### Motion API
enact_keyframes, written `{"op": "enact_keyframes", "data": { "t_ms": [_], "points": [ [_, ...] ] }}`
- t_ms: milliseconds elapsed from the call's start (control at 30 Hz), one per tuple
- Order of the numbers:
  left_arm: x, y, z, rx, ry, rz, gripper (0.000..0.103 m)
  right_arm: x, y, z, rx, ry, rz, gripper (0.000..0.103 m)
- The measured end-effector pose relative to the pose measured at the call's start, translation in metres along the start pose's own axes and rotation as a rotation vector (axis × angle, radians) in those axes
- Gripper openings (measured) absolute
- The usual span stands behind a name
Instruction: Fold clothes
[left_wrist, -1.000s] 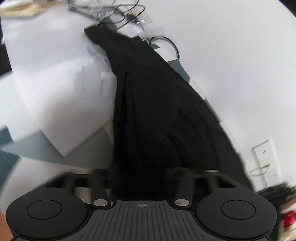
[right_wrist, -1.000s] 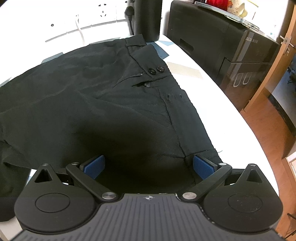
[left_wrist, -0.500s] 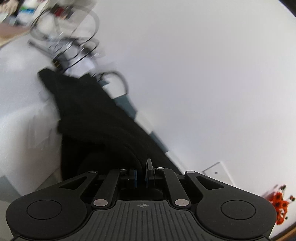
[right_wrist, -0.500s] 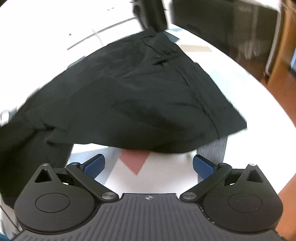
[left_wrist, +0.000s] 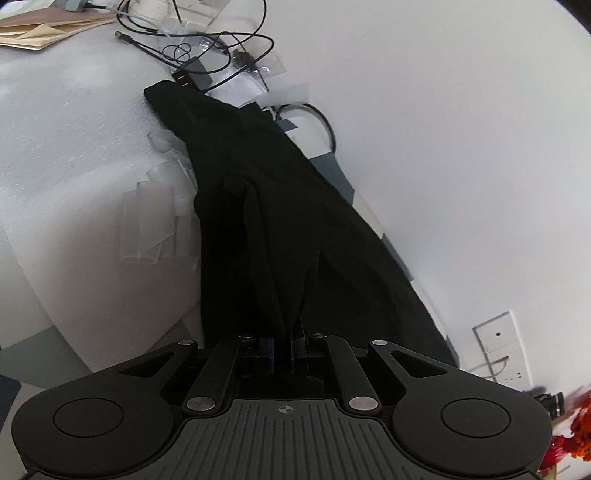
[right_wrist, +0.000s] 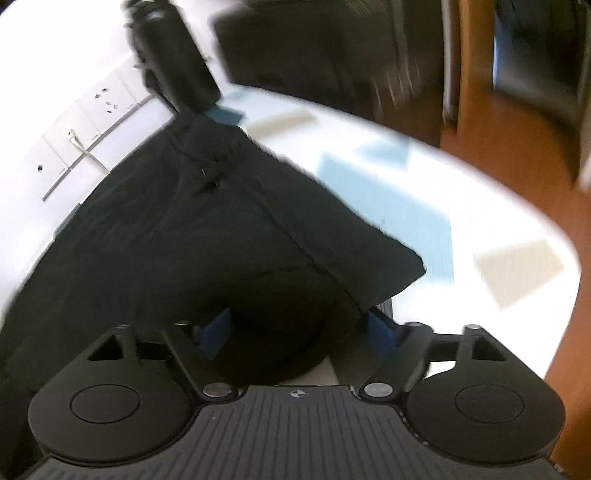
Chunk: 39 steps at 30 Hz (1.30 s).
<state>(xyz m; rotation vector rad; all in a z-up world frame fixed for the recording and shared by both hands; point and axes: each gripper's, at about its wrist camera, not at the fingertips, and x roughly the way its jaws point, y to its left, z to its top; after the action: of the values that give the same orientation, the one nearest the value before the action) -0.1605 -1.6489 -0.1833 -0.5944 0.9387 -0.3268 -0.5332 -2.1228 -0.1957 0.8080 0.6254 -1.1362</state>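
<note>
Black trousers (left_wrist: 280, 221) stretch across the white table (right_wrist: 461, 192), waistband toward 11 o'clock in the right view. The left gripper (left_wrist: 282, 349) pinches a bunched fold; the right gripper (right_wrist: 299, 332) stands open, cloth between its blue pads (right_wrist: 380, 328). Closing squarely on the hem edge before lifting should keep the fold even.

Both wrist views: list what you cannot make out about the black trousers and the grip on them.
- Left wrist view: the left gripper is shut on the black trousers; the pinched part is hidden between its pads.
- Right wrist view: motion blur smears the black trousers; buttons unreadable.
- Right wrist view: the right gripper is open, fabric bulging between the fingers; contact unclear.
- Right wrist view: the trousers are cut off at the left edge.
</note>
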Motion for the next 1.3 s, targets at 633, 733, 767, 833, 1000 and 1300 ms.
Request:
{"op": "enact_keyframes", "data": {
  "t_ms": [633, 733, 767, 833, 1000, 1300],
  "points": [
    [0.005, 0.013, -0.015, -0.031, 0.035, 0.072, 0.006, -0.014, -0.04, -0.004, 0.262, 0.066, 0.096, 0.076],
    [0.008, 0.013, -0.016, -0.027, 0.036, 0.083, 0.006, -0.014, -0.047, -0.014, 0.356, 0.124, 0.149, 0.076],
    [0.01, 0.013, -0.016, -0.028, 0.037, 0.087, 0.006, -0.012, -0.047, -0.017, 0.374, 0.132, 0.162, 0.076],
    [0.012, 0.013, -0.016, -0.029, 0.039, 0.091, 0.006, -0.01, -0.043, -0.02, 0.359, 0.116, 0.159, 0.075],
    [0.015, 0.014, -0.018, 0.0, 0.036, 0.095, 0.006, -0.002, -0.025, -0.018, 0.23, 0.02, 0.121, 0.07],
    [-0.019, -0.045, 0.019, 0.092, -0.153, 0.022, 0.004, -0.006, 0.021, 0.041, 0.128, -0.063, 0.155, 0.016]
  ]
}}
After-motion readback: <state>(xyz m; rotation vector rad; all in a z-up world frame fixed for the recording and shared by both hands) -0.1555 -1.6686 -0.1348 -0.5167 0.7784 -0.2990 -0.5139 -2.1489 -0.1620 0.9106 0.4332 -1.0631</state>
